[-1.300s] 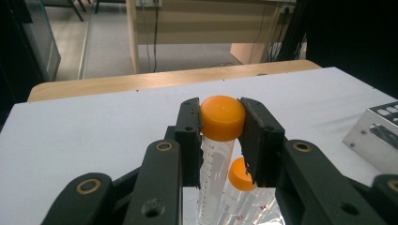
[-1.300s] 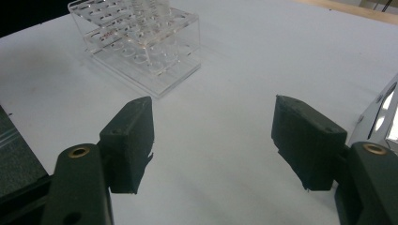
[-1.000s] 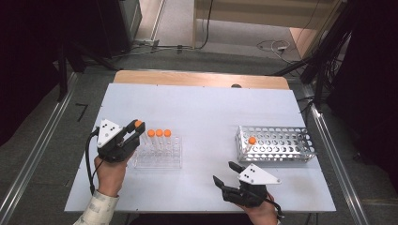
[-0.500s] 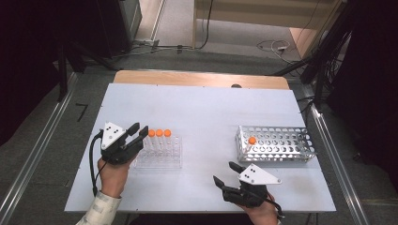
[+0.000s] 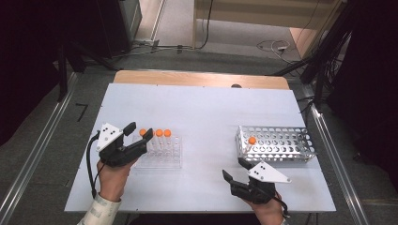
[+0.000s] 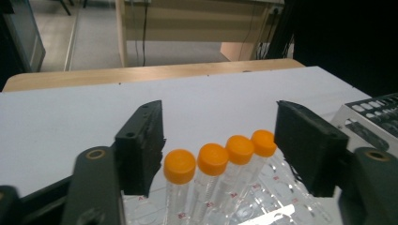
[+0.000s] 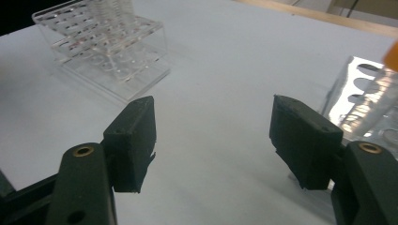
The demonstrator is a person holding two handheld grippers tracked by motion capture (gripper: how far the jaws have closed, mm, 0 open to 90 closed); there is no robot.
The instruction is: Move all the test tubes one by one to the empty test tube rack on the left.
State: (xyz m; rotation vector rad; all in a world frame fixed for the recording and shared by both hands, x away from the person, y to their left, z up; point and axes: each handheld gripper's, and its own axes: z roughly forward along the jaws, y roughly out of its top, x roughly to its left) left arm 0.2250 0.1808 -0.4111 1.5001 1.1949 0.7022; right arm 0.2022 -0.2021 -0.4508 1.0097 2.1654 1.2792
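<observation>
A clear plastic rack (image 5: 162, 157) stands at the table's left with several orange-capped tubes (image 6: 212, 159) upright in one row. My left gripper (image 5: 140, 131) hovers at the rack's left end, open. In the left gripper view its jaws (image 6: 220, 140) stand wide apart on either side of the tube row, touching none. At the right stands a perforated metal rack (image 5: 281, 144) with one orange-capped tube (image 5: 252, 140) in its left end. My right gripper (image 5: 233, 169) rests near the front edge, just in front of the metal rack, open and empty (image 7: 211, 136).
The white table (image 5: 206, 112) has a wooden strip (image 5: 197, 78) along its far edge. In the right gripper view the clear rack (image 7: 110, 47) lies far left and the metal rack (image 7: 371, 103) close on the right. Cables and dark floor surround the table.
My left gripper has drawn back toward the person and lowered. The orange cap seen at its tips a second ago now stands at the left end of the tube row. The right gripper has not moved.
</observation>
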